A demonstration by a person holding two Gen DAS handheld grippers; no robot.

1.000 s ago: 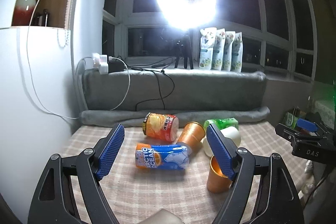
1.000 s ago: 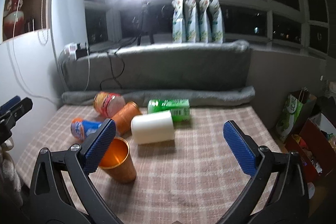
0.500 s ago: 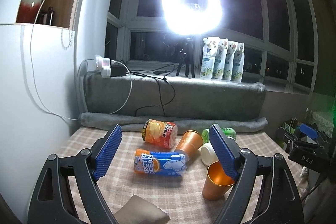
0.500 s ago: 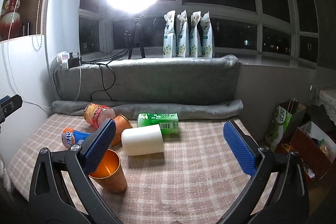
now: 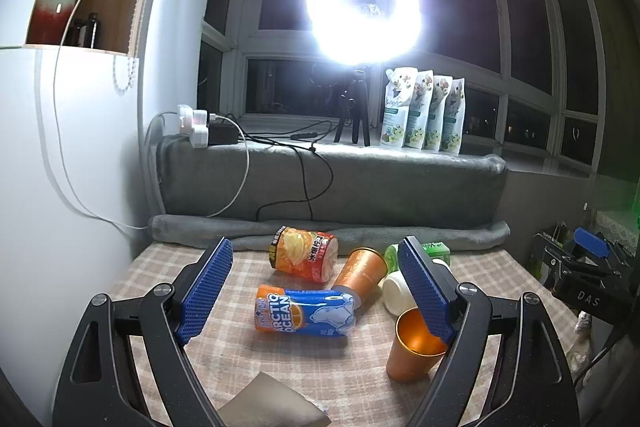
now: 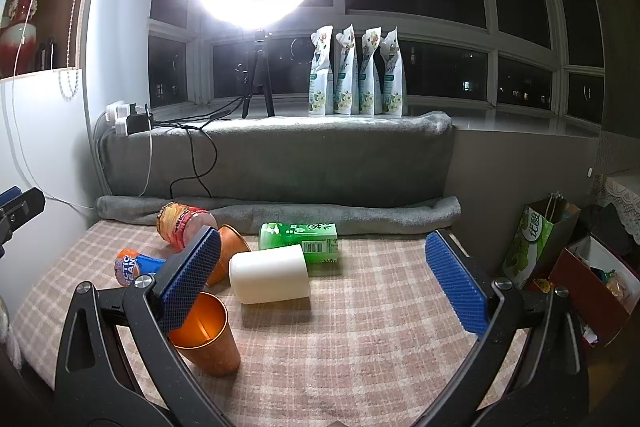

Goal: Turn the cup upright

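Note:
An orange metal cup stands upright, mouth up, near the front of the checked table; it also shows in the right wrist view. A second orange cup lies on its side further back, also in the right wrist view. A white cup lies on its side mid-table, partly hidden in the left wrist view. My left gripper is open and empty, held above the table. My right gripper is open and empty, behind the upright cup.
A blue Arctic Ocean can, a red-orange can and a green carton lie on the checked cloth. A grey rolled blanket lines the back. Bags and a box stand off the right edge.
Both grippers have drawn back and risen from the table, so the objects look smaller and lower. The upright orange cup stays standing. Both grippers stay open.

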